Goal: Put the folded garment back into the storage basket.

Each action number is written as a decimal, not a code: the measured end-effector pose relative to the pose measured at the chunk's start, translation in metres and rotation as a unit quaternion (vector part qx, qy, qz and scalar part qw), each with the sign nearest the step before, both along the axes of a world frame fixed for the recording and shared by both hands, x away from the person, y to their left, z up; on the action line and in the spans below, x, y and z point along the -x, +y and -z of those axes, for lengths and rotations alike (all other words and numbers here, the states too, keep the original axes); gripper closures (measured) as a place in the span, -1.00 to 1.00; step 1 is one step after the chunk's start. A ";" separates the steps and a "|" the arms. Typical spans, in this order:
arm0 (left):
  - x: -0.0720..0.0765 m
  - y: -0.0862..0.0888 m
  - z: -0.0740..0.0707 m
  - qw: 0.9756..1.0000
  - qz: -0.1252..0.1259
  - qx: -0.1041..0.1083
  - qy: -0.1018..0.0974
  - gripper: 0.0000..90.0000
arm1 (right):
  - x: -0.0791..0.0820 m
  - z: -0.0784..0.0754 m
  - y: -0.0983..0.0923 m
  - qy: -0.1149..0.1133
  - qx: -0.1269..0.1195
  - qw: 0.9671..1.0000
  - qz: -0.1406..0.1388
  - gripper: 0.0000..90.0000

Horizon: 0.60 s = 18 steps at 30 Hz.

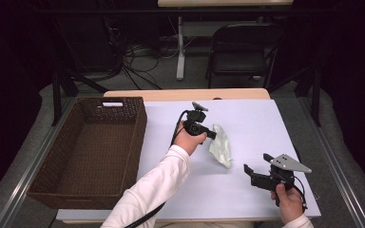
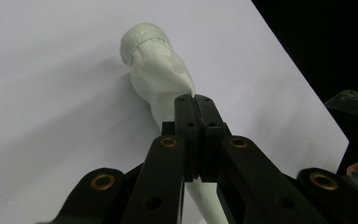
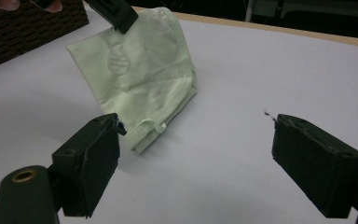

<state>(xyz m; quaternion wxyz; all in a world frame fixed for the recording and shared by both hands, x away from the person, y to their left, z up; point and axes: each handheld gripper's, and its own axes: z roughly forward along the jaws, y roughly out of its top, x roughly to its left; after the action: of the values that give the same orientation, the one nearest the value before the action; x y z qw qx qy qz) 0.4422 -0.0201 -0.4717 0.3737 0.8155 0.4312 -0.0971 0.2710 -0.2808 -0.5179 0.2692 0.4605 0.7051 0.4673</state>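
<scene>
Left claw (image 1: 212, 134) is clamped on 1 corner of the pale green cloth (image 1: 221, 145), which is lifted off the white counter (image 1: 247, 118) at that end, while the right claw (image 1: 256, 167) is held wide open and empty nearby, so the thin pinch could be lost if the cloth is tugged toward the wicker basket (image 1: 47, 190)

Place: a lab or recording room.
Table (image 1: 247, 190): white sheet over wood, black frame rails around.
Far side: folding chair (image 1: 241, 50), loose cables (image 1: 133, 59) on grey floor.
Surroundings: dark curtains left and right.
</scene>
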 end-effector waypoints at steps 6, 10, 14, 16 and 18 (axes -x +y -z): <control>0.001 0.001 -0.006 1.000 0.010 0.000 -0.009 1.00 | 0.000 0.000 0.000 0.001 -0.001 1.000 0.001 -0.68; 0.001 0.002 -0.011 1.000 0.009 0.002 -0.014 1.00 | 0.000 0.000 0.000 0.001 -0.003 1.000 0.002 -0.68; 0.001 0.005 -0.015 1.000 0.006 0.003 -0.016 1.00 | 0.000 0.000 0.000 0.001 -0.003 1.000 0.002 -0.68; 0.000 0.007 -0.016 1.000 0.006 0.003 -0.019 1.00 | 0.000 0.000 0.001 0.001 -0.004 1.000 0.001 -0.68; 0.000 0.009 -0.019 1.000 -0.001 0.005 -0.019 1.00 | 0.000 0.000 0.000 0.001 -0.004 1.000 0.001 -0.68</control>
<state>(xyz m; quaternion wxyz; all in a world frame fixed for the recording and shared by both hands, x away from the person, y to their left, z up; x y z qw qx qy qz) 0.4421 -0.0110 -0.4523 0.3859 0.8152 0.4239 -0.0831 0.2708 -0.2804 -0.5180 0.2667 0.4629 0.7031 0.4694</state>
